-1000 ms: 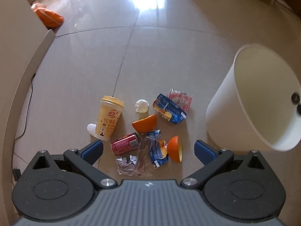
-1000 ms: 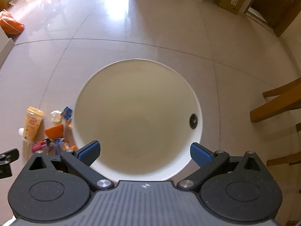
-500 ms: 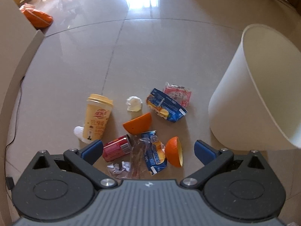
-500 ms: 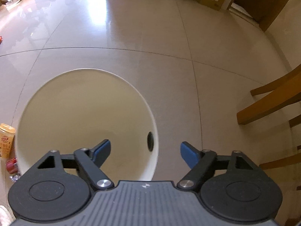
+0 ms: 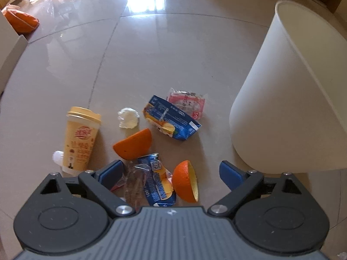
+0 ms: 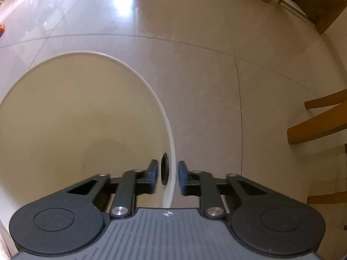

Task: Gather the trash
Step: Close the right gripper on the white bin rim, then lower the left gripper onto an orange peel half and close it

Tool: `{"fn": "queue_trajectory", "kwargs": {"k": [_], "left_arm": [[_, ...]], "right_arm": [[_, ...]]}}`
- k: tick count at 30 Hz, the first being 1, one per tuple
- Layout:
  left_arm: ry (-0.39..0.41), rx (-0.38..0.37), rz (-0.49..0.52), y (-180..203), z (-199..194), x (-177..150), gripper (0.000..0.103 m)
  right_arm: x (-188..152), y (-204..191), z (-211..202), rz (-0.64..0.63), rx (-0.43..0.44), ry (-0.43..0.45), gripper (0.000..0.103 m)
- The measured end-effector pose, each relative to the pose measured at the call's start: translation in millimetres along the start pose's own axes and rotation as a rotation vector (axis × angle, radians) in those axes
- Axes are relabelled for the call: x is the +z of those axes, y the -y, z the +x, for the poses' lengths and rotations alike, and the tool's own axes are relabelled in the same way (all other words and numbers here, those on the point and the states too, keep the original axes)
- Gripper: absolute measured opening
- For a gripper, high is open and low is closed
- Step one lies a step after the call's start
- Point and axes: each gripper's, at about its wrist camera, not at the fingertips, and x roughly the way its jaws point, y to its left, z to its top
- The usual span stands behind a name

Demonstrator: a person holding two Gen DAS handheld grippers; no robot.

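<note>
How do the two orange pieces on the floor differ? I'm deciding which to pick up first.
The orange piece by the tissue lies peel-side up, so only its rind shows; the orange piece near the bin stands on edge, its pale yellow cut face turned toward the white bin. The first lies farther out, beside the yellow cup; the second sits between the open fingers of the left hand-held gripper. Both are orange-skinned and lie loose on the tile.

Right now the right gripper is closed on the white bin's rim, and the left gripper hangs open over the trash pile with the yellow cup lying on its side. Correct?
Not quite. The left wrist view shows the yellow cup standing upright, not on its side. The rest holds: the right gripper has just closed on the white bin rim, and the left gripper hangs open over the trash pile.
</note>
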Motion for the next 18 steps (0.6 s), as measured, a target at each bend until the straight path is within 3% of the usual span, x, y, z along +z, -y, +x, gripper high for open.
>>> {"fn": "queue_trajectory", "kwargs": {"k": [6, 10, 15, 18], "left_arm": [[-0.055, -0.033, 0.052, 7, 37, -22, 0.078], [-0.067, -0.062, 0.064, 14, 61, -32, 0.075], [-0.102, -0.033, 0.085, 24, 99, -36, 0.057], [-0.109, -0.014, 0.033, 21, 114, -36, 0.055]], "right_arm": [[1, 0, 2, -0.001, 0.002, 0.000, 0.016], [-1, -2, 1, -0.003, -0.002, 0.002, 0.016], [-2, -6, -3, -0.004, 0.000, 0.010, 0.015], [-3, -8, -7, -0.016, -0.007, 0.028, 0.015]]}}
